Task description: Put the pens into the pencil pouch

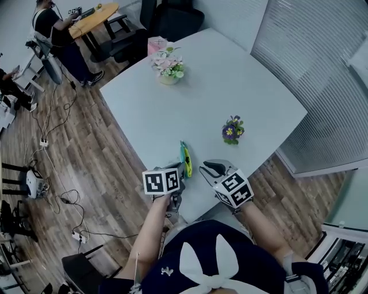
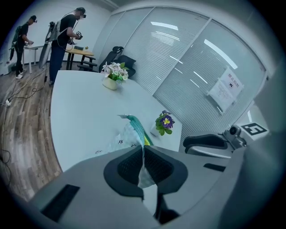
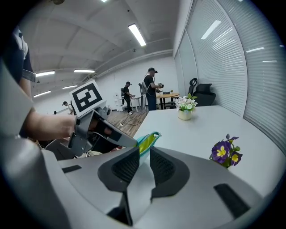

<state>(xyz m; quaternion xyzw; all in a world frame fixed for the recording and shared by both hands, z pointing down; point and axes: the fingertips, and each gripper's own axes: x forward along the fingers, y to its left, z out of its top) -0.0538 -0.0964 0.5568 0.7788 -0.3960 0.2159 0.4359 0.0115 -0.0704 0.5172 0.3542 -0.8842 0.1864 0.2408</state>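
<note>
A pale pencil pouch [image 1: 186,159] with a teal zipper lies at the near edge of the white table [image 1: 218,80]. Yellow shows inside its open mouth. My left gripper [image 1: 180,171] is shut on the pouch; in the left gripper view its jaws [image 2: 143,151] pinch the pale fabric of the pouch [image 2: 130,132]. My right gripper [image 1: 211,169] hovers just right of the pouch, open, with nothing between its jaws. In the right gripper view the right gripper [image 3: 144,157] points at the pouch [image 3: 146,142], with the left gripper [image 3: 105,130] beside it. No loose pen is in view.
A small pot of purple flowers [image 1: 232,131] stands just beyond the right gripper. A pink and white bouquet [image 1: 168,66] sits at the table's far end. The table's near edge runs under both grippers. People stand by a wooden desk [image 1: 95,17]; cables lie on the floor.
</note>
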